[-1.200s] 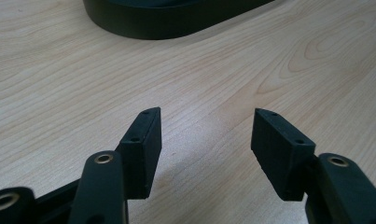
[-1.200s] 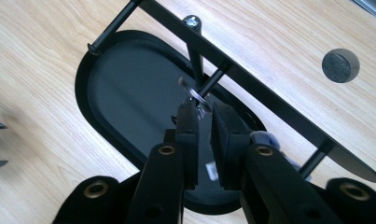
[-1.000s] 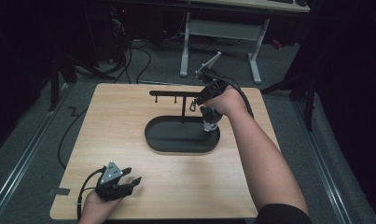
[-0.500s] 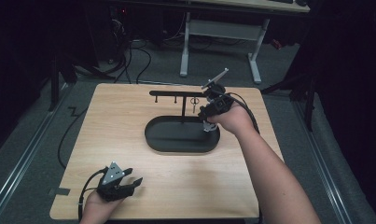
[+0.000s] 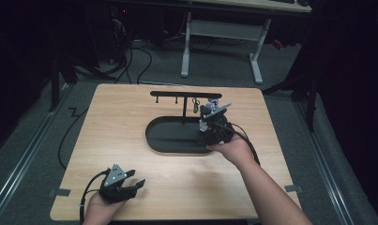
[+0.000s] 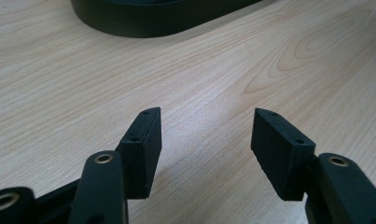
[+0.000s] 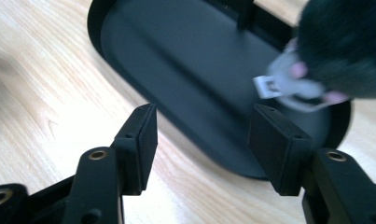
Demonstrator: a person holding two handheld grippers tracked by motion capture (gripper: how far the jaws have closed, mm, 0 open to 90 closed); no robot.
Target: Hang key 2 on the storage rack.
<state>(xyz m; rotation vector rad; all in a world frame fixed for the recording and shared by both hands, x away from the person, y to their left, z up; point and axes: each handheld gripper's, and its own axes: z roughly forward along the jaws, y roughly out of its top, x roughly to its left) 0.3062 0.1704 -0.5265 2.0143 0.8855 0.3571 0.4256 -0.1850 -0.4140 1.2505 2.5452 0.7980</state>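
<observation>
Right gripper view: right tool (image 7: 202,135) gapes, just opened, over black tray (image 7: 185,70).

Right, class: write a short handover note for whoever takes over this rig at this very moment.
Left gripper: open, holding nothing, low over the table at its near left corner.
Right gripper: jaws have just been opening, nothing between them, at the right end of the black tray.
Things: a dark fuzzy toy with a white tag is beyond the right jaw at that end of the tray; I cannot tell if it rests or hangs. A small item hangs on the rack.
Done: the toy looks released.
Left: confirm where the toy sits, then probably draw the right gripper back.
</observation>
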